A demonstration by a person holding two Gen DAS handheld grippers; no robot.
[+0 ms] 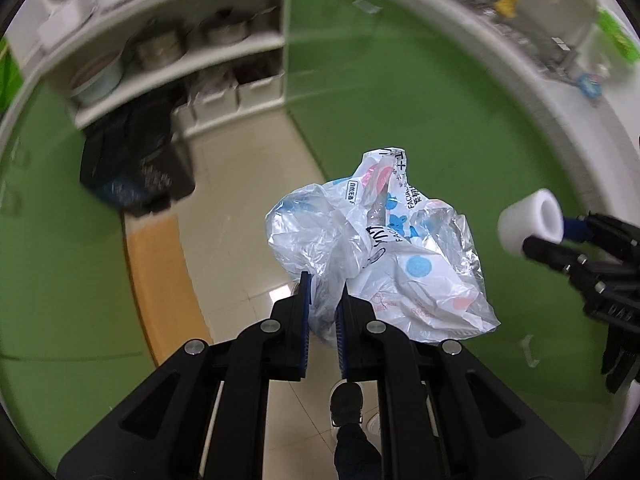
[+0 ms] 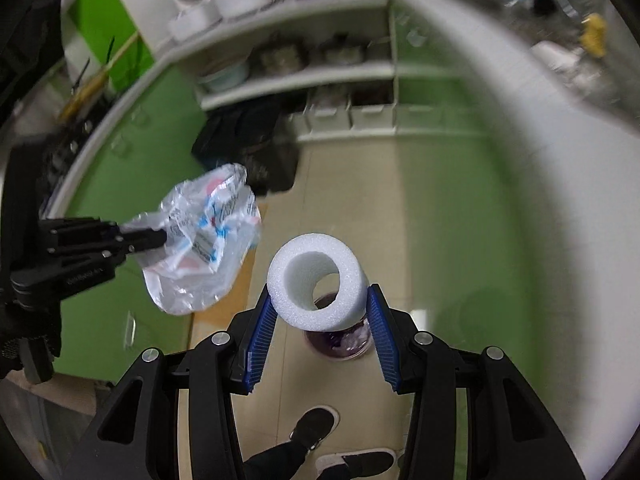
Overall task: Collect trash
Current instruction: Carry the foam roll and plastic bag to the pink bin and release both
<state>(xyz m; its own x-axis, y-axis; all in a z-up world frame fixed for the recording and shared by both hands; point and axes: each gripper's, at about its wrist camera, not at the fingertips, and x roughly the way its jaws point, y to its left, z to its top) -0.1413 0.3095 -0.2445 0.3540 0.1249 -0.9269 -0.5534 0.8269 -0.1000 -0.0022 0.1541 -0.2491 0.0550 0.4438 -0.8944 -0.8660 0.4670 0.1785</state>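
Plastic wrapper (image 1: 384, 248) pinched in downward-tilted left fingers (image 1: 306, 312); right fingers (image 2: 378, 328) clamp foam tube (image 2: 316, 280).

Crumpled plastic wrapper (image 1: 384, 256) printed "FACIAL" in dark letters, beside small Chinese characters too creased to read

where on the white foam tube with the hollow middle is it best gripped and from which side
Grip the white foam tube across its curved outer wall, pads on opposite sides, approaching from one open end so the bore runs along the fingers. The right gripper holds it this way, blue pads flanking the cylinder. Foam probably gives, so a wall squeeze should seat firmly; pinching the rim alone could fold it.
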